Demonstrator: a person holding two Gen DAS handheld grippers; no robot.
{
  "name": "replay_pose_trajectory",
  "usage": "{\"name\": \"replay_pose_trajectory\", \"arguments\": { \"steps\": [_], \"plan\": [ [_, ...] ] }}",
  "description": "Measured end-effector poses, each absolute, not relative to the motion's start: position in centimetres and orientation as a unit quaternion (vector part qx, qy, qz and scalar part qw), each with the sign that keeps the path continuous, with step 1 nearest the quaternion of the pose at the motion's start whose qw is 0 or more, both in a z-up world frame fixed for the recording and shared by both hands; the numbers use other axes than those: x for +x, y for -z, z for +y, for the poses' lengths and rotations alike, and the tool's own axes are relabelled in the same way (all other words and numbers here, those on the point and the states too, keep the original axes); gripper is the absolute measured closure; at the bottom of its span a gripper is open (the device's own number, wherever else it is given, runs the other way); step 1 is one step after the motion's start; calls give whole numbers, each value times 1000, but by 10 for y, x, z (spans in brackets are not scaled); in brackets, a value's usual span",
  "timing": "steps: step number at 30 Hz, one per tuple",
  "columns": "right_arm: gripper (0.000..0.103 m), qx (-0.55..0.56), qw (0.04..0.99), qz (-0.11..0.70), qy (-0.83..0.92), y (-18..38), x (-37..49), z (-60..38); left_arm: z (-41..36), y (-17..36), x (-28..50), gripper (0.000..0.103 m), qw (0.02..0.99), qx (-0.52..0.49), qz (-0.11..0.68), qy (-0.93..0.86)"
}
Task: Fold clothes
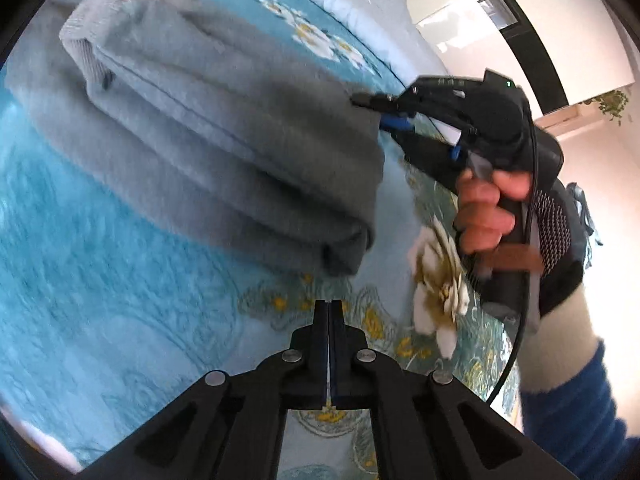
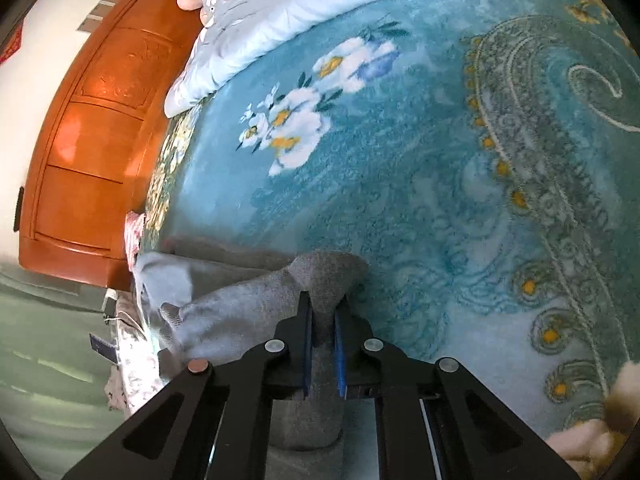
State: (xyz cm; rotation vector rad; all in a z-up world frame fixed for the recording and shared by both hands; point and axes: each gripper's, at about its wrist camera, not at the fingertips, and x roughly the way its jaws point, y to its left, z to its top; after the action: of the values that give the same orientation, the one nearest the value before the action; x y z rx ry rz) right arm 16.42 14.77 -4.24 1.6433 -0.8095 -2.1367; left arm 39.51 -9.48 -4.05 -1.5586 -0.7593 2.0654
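A grey sweater [image 1: 208, 132] lies folded in thick layers on a teal flowered blanket [image 1: 80, 300], its ribbed cuff at the upper left. My left gripper [image 1: 329, 308] is shut and empty, just in front of the sweater's near fold. My right gripper [image 1: 366, 101] reaches in from the right and pinches the sweater's right edge. In the right wrist view my right gripper [image 2: 324, 304] is shut on a fold of the grey sweater [image 2: 240, 300], which bulges up between the pads.
A pale blue quilt [image 2: 280, 16] lies bunched at the far edge of the blanket [image 2: 400, 180]. An orange wooden headboard [image 2: 88, 140] stands at the left. White walls and a dark doorframe [image 1: 532, 40] show beyond the bed.
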Motion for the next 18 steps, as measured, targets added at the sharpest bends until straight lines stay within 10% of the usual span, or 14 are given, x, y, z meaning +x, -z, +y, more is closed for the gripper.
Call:
{"name": "replay_pose_trajectory", "arguments": {
  "steps": [9,14,18],
  "plan": [
    [87,570,192,-255,757,26,180,145,-138,11,381,102,203,-499,-318,-780],
    [60,575,211,-269,743,34,213,151,-195,9,363,98,128,-468,-339,-806],
    [60,583,226,-298,721,51,238,149,-241,10,338,74,71,-443,-353,-821]
  ]
}}
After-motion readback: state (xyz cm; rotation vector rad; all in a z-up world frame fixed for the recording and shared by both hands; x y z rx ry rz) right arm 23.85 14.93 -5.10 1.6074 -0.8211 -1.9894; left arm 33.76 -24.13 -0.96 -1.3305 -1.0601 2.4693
